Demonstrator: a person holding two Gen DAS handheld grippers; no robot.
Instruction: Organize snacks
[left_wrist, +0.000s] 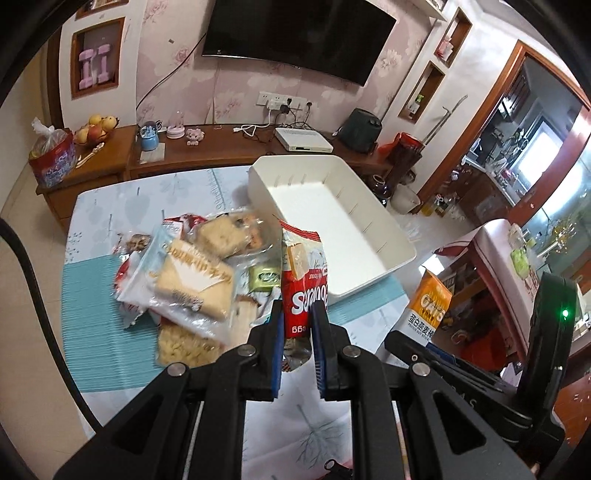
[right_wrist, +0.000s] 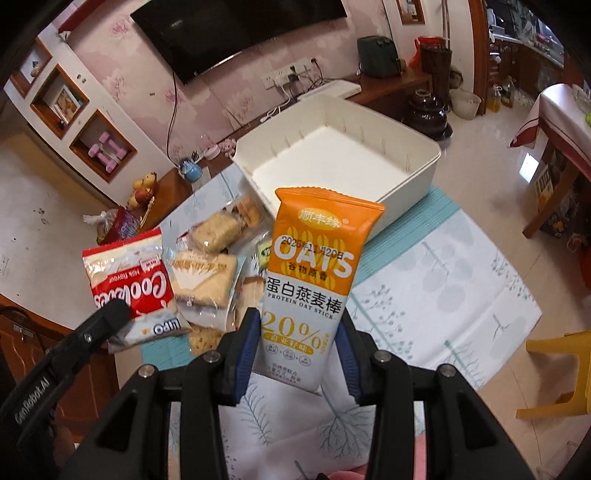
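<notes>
My right gripper (right_wrist: 299, 332) is clamped on the oat bar (right_wrist: 310, 280), my left gripper (left_wrist: 298, 325) on the red cookie pack (left_wrist: 304, 288). Both hang above the table (left_wrist: 103, 206), near the snack pile (left_wrist: 192, 273) and the white bin (right_wrist: 424, 173).

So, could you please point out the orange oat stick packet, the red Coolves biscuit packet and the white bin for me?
orange oat stick packet (right_wrist: 314, 273), right wrist view, on its printed front.
red Coolves biscuit packet (left_wrist: 305, 291), left wrist view, on its red lower panel.
white bin (right_wrist: 417, 181), right wrist view, on its near outer wall.
</notes>
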